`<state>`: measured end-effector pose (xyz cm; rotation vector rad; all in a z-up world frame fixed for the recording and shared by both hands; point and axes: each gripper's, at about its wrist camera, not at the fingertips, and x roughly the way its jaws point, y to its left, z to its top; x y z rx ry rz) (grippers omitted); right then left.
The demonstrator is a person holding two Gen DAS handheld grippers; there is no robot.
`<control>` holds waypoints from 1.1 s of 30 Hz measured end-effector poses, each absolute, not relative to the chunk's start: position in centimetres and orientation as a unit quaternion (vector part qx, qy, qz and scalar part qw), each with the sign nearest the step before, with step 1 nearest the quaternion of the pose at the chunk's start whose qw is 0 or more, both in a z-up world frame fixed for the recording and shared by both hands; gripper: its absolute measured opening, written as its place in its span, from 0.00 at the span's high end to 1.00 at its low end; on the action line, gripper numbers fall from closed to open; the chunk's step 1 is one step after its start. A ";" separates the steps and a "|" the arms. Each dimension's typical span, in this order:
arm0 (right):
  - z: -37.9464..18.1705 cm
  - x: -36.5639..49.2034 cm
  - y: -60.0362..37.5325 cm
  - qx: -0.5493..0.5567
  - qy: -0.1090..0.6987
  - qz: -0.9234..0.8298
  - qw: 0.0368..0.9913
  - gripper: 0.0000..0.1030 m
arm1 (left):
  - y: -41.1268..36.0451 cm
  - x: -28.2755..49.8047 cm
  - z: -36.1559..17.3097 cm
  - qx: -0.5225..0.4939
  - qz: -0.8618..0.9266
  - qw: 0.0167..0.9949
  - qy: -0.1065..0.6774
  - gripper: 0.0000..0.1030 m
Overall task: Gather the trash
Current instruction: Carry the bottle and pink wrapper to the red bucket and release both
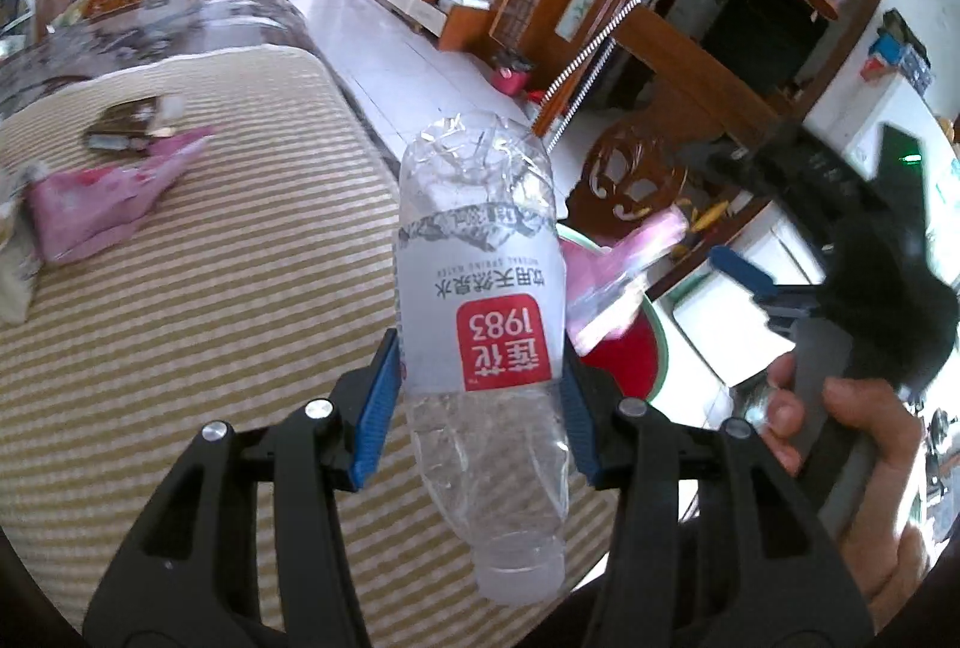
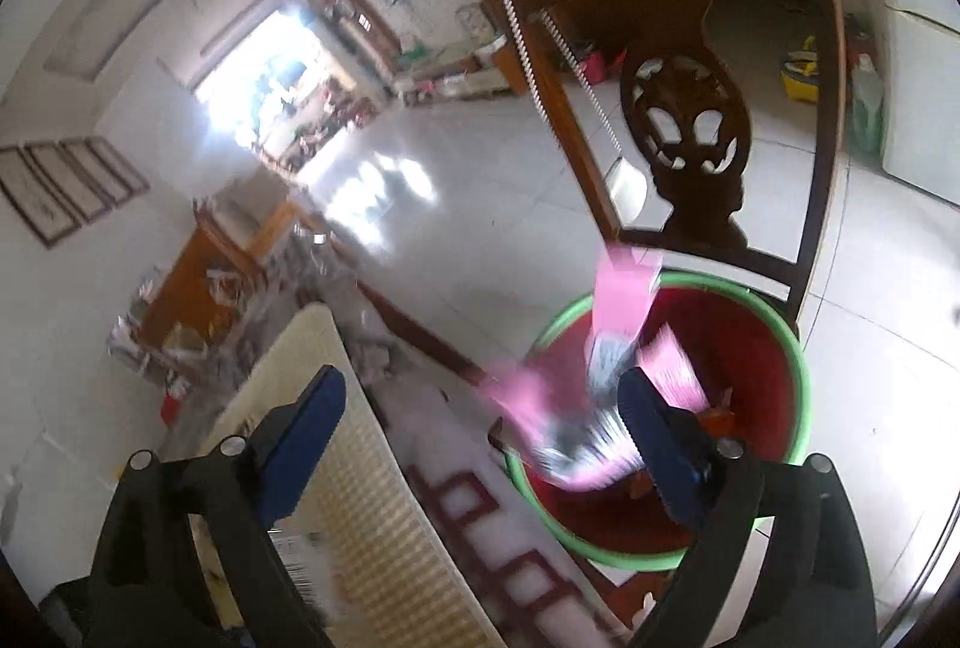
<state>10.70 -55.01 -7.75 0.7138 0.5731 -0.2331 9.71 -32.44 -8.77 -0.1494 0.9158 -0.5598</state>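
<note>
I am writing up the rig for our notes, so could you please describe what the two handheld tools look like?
Both match: the left tool and the right tool each have two matte black plastic arms with cut-out slots and silver round pins at the joints. Each arm ends in a flat blue ribbed finger. No cables or sleeves are visible.

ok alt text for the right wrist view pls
The right gripper has its jaws wide open above a red basin with a green rim, and a blurred pink wrapper hangs loose between them over the basin. A carved wooden chair stands behind on the white tiled floor.
</note>
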 end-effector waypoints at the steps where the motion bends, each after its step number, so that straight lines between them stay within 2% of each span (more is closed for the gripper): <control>1: -7.3 10.2 -55.3 0.346 0.256 -0.125 0.894 0.14 | -33.5 10.7 -9.2 -0.069 -0.272 0.851 0.443 0.54; 5: -5.8 7.2 -56.7 0.365 0.162 -0.171 0.901 0.09 | -36.2 12.6 -9.2 -0.066 -0.293 0.840 0.451 0.54; 9: -5.4 6.1 -57.8 0.377 0.124 -0.188 0.898 0.09 | -40.2 14.2 -8.6 -0.051 -0.320 0.835 0.444 0.54; 13: -5.4 7.0 -58.0 0.366 0.139 -0.186 0.901 0.09 | -40.9 15.3 -8.5 -0.073 -0.325 0.828 0.451 0.33; 16: -5.3 7.5 -57.7 0.359 0.147 -0.180 0.904 0.09 | -39.6 15.3 -8.1 -0.081 -0.322 0.835 0.439 0.29; 19: -5.2 7.7 -57.1 0.357 0.154 -0.172 0.905 0.09 | -37.3 14.4 -8.0 -0.060 -0.297 0.853 0.425 0.29; 27: -5.5 9.3 -55.6 0.344 0.199 -0.149 0.906 0.07 | -27.0 10.6 -8.2 -0.091 -0.221 0.882 0.407 0.29; 33: -5.7 10.7 -53.5 0.324 0.235 -0.123 0.908 0.07 | -15.4 8.5 -8.8 -0.087 -0.103 0.905 0.403 0.29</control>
